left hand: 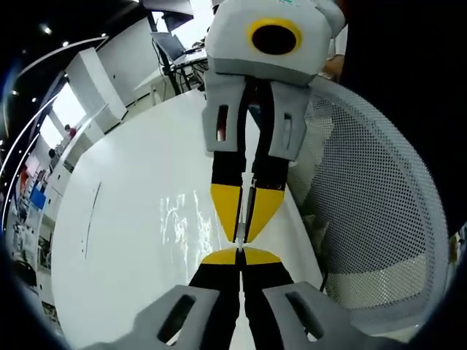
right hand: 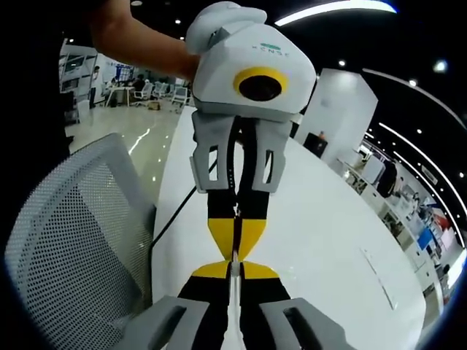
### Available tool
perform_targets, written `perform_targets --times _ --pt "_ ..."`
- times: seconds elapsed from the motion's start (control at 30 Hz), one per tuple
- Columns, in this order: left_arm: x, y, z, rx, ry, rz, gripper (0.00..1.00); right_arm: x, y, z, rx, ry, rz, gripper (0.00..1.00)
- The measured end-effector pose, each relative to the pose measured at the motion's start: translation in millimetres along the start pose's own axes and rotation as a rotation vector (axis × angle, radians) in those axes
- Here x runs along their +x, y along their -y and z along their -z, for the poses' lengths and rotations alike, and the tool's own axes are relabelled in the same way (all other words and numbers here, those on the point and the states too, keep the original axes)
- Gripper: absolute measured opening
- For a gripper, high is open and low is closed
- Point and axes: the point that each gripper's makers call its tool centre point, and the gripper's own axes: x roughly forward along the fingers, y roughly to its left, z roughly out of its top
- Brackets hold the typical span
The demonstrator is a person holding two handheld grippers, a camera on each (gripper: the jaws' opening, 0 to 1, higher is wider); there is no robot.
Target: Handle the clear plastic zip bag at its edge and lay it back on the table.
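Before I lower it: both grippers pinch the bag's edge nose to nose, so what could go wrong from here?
1. The left gripper and right gripper appear shut almost tip to tip on the clear zip bag; a small push could knock them together.
2. They sit near the table edge, beside the mesh chair; released here, the bag might slide off.
3. The bag shows mostly as glints, so judging whether it lies flat will be hard.
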Motion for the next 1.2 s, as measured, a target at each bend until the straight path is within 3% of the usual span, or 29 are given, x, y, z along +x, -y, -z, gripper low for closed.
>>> perform_targets --times 1.2 --pt "-4.2 -5.8 1.6 -0.014 0.007 -0.011 0.00 -5.5 5.6 4.2 0.046 -0.019 0.011 0.00"
